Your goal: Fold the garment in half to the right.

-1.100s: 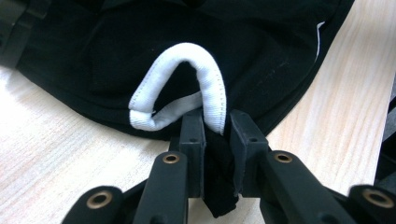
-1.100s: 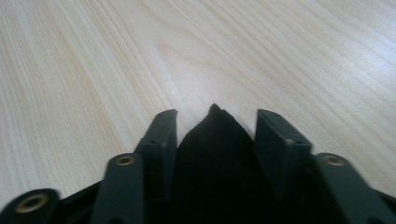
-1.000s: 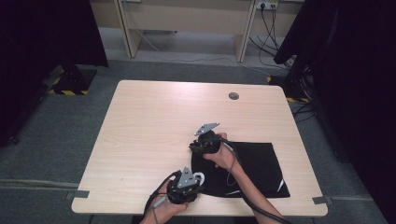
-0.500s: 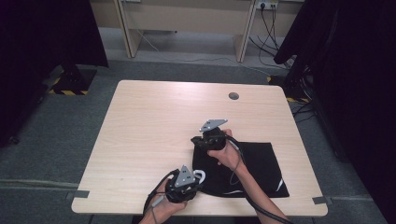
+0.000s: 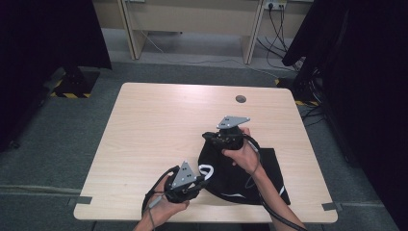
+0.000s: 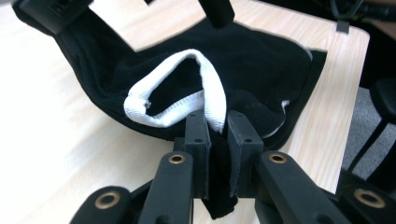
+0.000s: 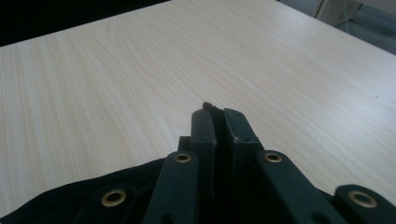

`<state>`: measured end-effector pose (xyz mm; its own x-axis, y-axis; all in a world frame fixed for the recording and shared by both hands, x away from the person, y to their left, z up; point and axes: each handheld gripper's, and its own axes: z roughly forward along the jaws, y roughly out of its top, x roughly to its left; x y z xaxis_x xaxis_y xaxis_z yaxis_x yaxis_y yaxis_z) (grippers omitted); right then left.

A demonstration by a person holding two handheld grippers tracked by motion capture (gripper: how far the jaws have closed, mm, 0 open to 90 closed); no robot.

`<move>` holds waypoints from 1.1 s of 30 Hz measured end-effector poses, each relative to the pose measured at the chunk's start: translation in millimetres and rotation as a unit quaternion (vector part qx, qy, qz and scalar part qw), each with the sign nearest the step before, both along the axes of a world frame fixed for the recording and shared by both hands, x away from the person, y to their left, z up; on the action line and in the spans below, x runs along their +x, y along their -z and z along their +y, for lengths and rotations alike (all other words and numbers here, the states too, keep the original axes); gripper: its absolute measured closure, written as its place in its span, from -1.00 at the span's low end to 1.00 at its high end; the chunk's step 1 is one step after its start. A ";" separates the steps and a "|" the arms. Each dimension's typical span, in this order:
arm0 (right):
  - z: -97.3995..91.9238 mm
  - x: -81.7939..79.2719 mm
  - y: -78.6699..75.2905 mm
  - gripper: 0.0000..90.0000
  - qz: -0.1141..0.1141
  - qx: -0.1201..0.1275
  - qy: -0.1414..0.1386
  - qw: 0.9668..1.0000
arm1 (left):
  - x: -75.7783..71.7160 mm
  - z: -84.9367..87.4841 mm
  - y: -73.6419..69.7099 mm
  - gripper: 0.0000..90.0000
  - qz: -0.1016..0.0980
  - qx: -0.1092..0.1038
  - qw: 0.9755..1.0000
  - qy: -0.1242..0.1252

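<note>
A black garment (image 5: pixel 240 175) with a white ribbed collar (image 6: pixel 208 86) lies at the near right of the wooden table (image 5: pixel 159 125). My left gripper (image 5: pixel 202 180) is shut on the cloth right beside the collar (image 5: pixel 206 169); in the left gripper view its jaws (image 6: pixel 217 128) pinch a black fold. Farther back, my right gripper (image 5: pixel 210 137) is shut on the garment's far left edge, and a sliver of black cloth sticks out between its jaws (image 7: pixel 215 114). The left part of the garment hangs lifted between the two grippers, while its right part rests on the table.
A round cable hole (image 5: pixel 240 99) sits near the table's far edge. The table's near edge runs just below the left hand. Dark curtains stand at both sides, and cables (image 5: pixel 284 19) lie on the floor behind.
Both grippers have risen and drawn the garment's left side up off the table. The flat cloth has bunched into a hanging fold between them.
</note>
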<state>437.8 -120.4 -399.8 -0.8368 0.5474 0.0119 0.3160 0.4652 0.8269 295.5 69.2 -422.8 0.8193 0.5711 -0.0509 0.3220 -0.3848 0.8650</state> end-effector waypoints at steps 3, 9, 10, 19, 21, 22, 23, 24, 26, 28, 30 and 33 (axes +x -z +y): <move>-13.1 -0.4 -5.1 0.86 -0.004 0.012 0.010 1.000 | 4.2 -11.2 -8.7 0.77 -0.010 -0.001 1.000 0.009; -44.6 -1.4 -10.3 0.86 -0.008 0.032 0.031 0.999 | 11.2 -36.2 -21.5 0.77 -0.019 0.000 0.999 0.031; -55.4 -1.7 -10.9 0.86 -0.008 0.037 0.038 0.999 | 12.6 -45.2 -24.4 0.77 -0.020 -0.001 0.999 0.039; -107.1 -11.1 -10.8 0.86 -0.017 0.053 0.070 0.996 | 12.3 -90.1 -30.5 0.77 -0.025 -0.001 0.997 0.077; -116.6 -12.6 -8.2 0.86 -0.014 0.052 0.077 0.996 | 13.9 -98.9 -29.4 0.77 -0.022 -0.002 0.996 0.082; -123.1 -12.8 -6.0 0.86 -0.013 0.052 0.081 0.995 | 15.1 -103.4 -28.9 0.77 -0.020 -0.003 0.996 0.084; -127.9 -12.8 -4.1 0.86 -0.012 0.053 0.085 0.995 | 16.2 -108.5 -28.1 0.77 -0.018 -0.003 0.996 0.086; -132.3 -12.7 -2.0 0.86 -0.009 0.055 0.087 0.995 | 16.9 -113.8 -27.5 0.77 -0.017 -0.001 0.996 0.089; -140.3 -12.3 1.6 0.86 -0.006 0.058 0.095 0.994 | 18.0 -123.4 -25.7 0.77 -0.015 -0.001 0.995 0.094; -146.7 -13.0 3.6 0.86 -0.007 0.060 0.101 0.993 | 20.1 -133.2 -21.5 0.77 -0.008 -0.003 0.995 0.100; -153.2 -13.9 6.9 0.86 -0.004 0.055 0.107 0.993 | 22.1 -142.1 -14.7 0.77 -0.001 0.001 0.995 0.103; -164.4 -13.6 18.0 0.83 0.008 0.045 0.114 0.992 | 26.7 -150.5 -1.3 0.76 0.015 0.002 0.994 0.105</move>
